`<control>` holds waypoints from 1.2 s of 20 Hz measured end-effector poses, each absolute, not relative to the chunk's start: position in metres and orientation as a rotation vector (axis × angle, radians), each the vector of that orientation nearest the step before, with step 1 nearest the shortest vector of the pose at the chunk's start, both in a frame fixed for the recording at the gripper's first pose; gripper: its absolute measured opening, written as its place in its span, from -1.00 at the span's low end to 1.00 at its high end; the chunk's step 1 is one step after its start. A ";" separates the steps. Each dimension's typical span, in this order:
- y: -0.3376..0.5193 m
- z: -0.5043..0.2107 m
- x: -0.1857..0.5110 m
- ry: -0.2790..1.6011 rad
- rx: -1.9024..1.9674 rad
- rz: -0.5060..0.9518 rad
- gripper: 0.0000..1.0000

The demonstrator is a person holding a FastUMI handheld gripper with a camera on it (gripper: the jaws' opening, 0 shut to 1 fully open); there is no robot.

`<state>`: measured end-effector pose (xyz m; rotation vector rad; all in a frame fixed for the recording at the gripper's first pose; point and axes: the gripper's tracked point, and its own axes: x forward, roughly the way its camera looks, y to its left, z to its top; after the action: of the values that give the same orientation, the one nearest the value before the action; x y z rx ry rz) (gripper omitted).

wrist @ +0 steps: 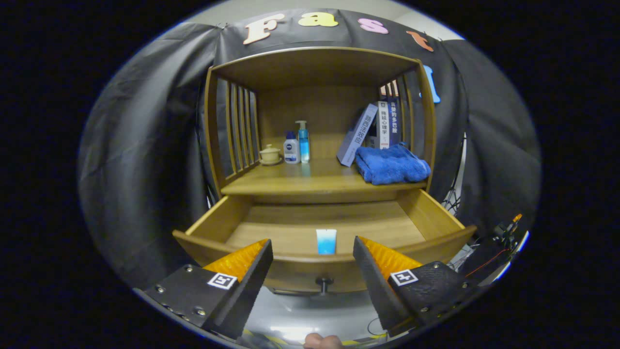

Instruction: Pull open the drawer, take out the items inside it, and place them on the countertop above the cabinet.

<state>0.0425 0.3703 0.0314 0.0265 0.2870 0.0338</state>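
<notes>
The wooden drawer (438,213) stands pulled open under the cabinet's countertop (310,182). A small blue tube (326,241) lies inside the drawer near its front wall, just beyond the gap between my fingers. My gripper (312,252) is open and holds nothing, hovering in front of the drawer's front panel. The drawer's dark knob (323,282) shows low between the fingers.
On the countertop stand a small cream cup (270,154), a white bottle (291,148) and a blue pump bottle (303,141) at the back left. Leaning books (375,128) and a folded blue towel (391,165) fill the right side. Slatted side walls (240,128) enclose the shelf.
</notes>
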 end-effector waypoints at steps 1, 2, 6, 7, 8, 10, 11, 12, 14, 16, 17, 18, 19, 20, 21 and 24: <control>0.372 0.033 0.055 0.320 0.031 0.041 0.98; 0.370 0.033 0.071 0.350 0.037 0.039 0.99; 0.361 -0.002 0.122 0.548 0.036 0.019 1.00; 0.359 -0.016 0.130 0.609 0.035 0.017 1.00; 0.358 -0.027 0.136 0.670 0.039 0.005 1.00; 0.359 -0.050 0.147 0.785 0.057 0.003 1.00; 0.360 -0.062 0.149 0.853 0.053 -0.001 1.00; 0.359 -0.071 0.150 0.917 0.042 -0.007 1.00; 0.356 -0.090 0.152 1.017 0.022 -0.032 1.00; 0.350 -0.100 0.155 1.071 0.031 -0.069 0.99; 0.346 -0.105 0.157 1.102 0.041 -0.098 0.98; 0.341 -0.111 0.157 1.132 0.042 -0.133 0.71; 0.339 -0.115 0.160 1.153 0.040 -0.149 0.59; 0.341 -0.120 0.161 1.160 0.050 -0.156 0.51; 0.345 -0.114 0.160 1.177 0.079 -0.160 0.30; 0.352 -0.124 0.168 1.187 0.122 -0.114 -0.14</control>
<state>0.1678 0.3520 -0.1236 0.1219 1.1868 -0.1136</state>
